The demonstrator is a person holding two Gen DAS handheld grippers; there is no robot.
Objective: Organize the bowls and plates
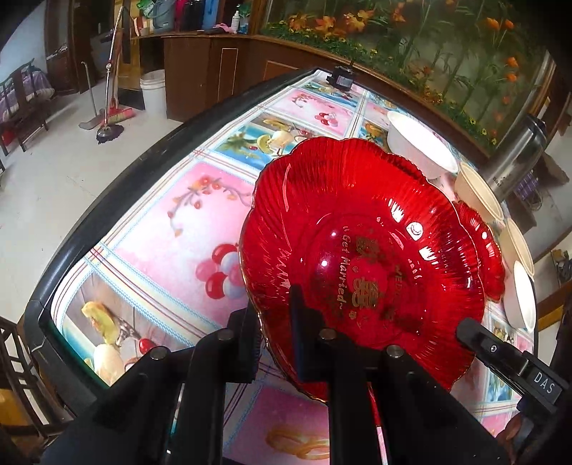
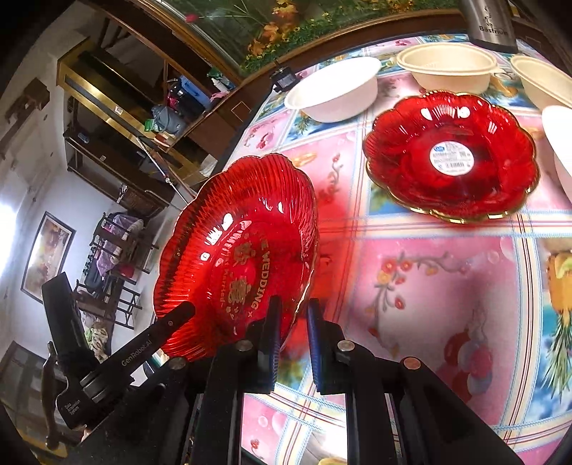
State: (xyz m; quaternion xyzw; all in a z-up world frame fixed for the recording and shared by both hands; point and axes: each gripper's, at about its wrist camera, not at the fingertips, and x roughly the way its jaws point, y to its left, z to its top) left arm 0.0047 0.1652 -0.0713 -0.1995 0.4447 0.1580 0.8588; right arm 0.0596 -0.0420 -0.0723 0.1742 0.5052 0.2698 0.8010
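Currently both units pinch the same red plate [image 1: 361,257], held tilted above the bench [image 1: 161,221].

Left hand-held gripper [image 1: 273,343]: fingers [image 1: 298,329] closed on the plate's near rim, one pad over the inner face, the other behind the edge. Right hand-held gripper [image 2: 293,336]: pads on either side of the rim of the same plate, gold "WEDDING" lettering facing the camera. In the right wrist view the other unit's black finger lies against the plate's lower left rim.

Left to right on the bench, right wrist view:
- small black device [image 2: 284,80] at the far edge
- white bowl [image 2: 336,89] near the far edge
- second red plate [image 2: 452,153] with gold rim, flat on the cloth, white sticker in its centre, just in front of the bowls
- cream bowl [image 2: 448,69] behind it, another cream bowl [image 2: 543,84] further right
- steel flask [image 2: 491,23] at the far edge behind the cream bowls
- one more white bowl [image 2: 559,143] cut off by the frame on the right, close to the second plate; touching or not, cannot tell.

Obstructions: in the left wrist view the held plate hides most of the second plate, only a sliver of its rim shows. Bowls ring the second plate on its far and right sides. Bench cloth has fruit and flower print.

Off the bench, left: broom [image 1: 114,114] and white bucket [image 1: 153,89] on the floor.
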